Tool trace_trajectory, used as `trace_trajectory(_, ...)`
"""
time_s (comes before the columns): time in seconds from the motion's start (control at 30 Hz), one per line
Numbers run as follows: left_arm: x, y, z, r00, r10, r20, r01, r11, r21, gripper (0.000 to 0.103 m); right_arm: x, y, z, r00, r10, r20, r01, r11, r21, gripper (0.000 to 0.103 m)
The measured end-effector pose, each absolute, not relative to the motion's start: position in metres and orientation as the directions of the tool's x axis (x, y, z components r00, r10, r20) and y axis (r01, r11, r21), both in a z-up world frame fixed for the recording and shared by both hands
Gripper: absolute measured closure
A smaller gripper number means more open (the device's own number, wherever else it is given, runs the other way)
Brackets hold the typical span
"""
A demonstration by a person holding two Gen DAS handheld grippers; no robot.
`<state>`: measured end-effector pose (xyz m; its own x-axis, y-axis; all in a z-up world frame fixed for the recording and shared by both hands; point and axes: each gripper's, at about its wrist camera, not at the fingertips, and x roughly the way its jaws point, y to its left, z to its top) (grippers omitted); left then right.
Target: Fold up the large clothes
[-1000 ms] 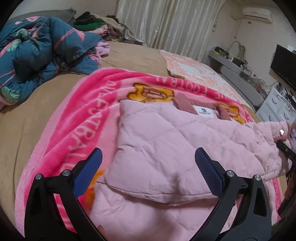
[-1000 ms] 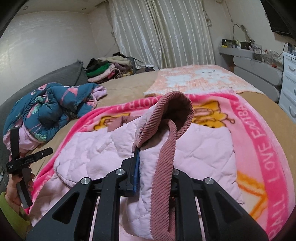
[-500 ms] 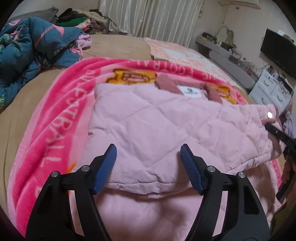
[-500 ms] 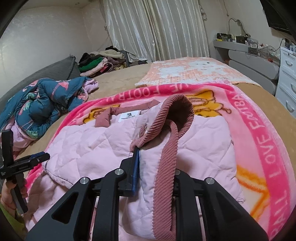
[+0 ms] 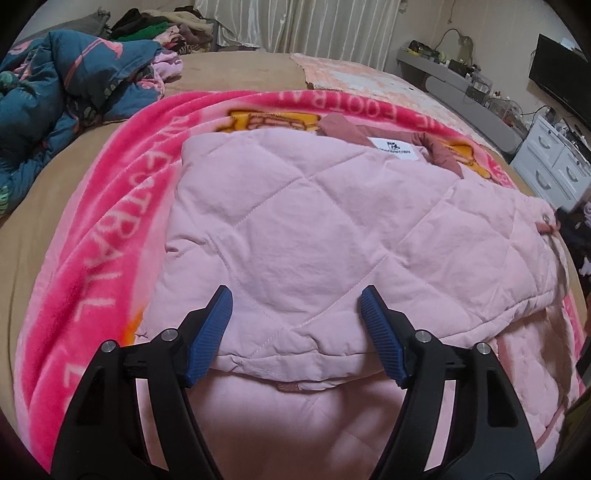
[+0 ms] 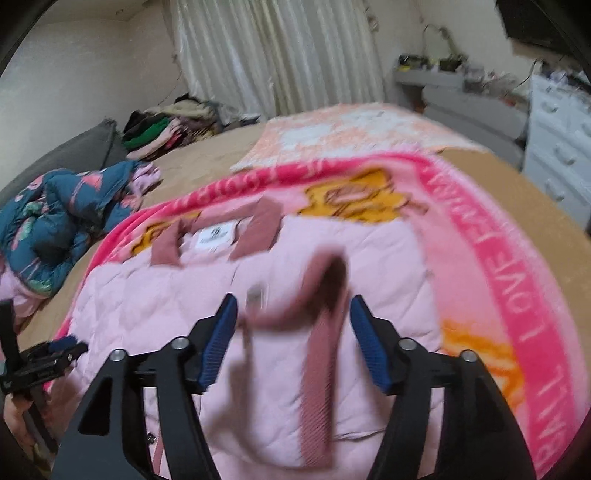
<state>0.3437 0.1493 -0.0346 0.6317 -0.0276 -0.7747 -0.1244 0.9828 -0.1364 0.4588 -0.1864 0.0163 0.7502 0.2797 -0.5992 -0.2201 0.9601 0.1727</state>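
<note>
Nearest in the left wrist view: left gripper [image 5: 295, 328], blue-padded fingers spread, hanging just over the near folded edge of the pale pink quilted jacket [image 5: 332, 236]; nothing pinched, pads clear of the cloth. Jaws narrowed a moment ago, now steady, with only the fold's edge below the gap.

Nearest in the right wrist view: right gripper [image 6: 290, 336], jaws just sprung apart, spread now, with the dusty-rose ribbed cuff [image 6: 321, 354] lying between the pads but not pressed by them. Released, by the look of it, onto the jacket's front. Blurred here, so the exact lie of the cuff hard to tell.

Further in: jacket spread on the bright pink fleece blanket with white lettering [image 5: 110, 221], left side already folded inward into a flat quilted panel, right sleeve laid across. At the far edge, rose collar and white label [image 5: 399, 147] facing up.

Judged progress: about midway. Both sides brought in; still to do, most likely, a lengthwise fold from the near hem up toward the collar, then smoothing.

Farther still, on the tan bed cover [image 5: 229, 70]: crumpled dark blue patterned quilt [image 5: 66, 85] at far left, a heap of mixed clothes [image 5: 166, 29] beyond it, seemingly not yet folded, and a peach-and-white mat [image 6: 354, 136] at far right.
</note>
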Motion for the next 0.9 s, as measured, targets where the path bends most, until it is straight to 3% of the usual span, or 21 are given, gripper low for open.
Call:
trace_trajectory(0.17,0.345,0.149,-0.038,0.626,-0.017,-0.779,-0.124,0.985,-0.121,0.039,0.443,-0.158,0.033,0.758,0.33,-0.563,-0.321,0.94,0.119,0.036)
trace_trajectory(0.33,0.345,0.148,-0.04,0.624,-0.011,-0.782,-0.125,0.986,-0.114,0.038,0.44,-0.113,0.018,0.675,0.4,-0.62,-0.441,0.893,0.096,0.035)
trace_trajectory(0.57,0.345,0.147,-0.041,0.624,-0.01,-0.781,-0.127,0.985,-0.114,0.038,0.461,-0.099,-0.03,0.576,0.348,-0.74,-0.408,0.906,0.108,0.034)
trace_trajectory(0.9,0.346,0.147,-0.042,0.623,-0.022,-0.782,-0.122,0.985,-0.126,0.038,0.469,-0.1,-0.056,0.566,0.333,-0.754,-0.391,0.914,0.109,0.034)
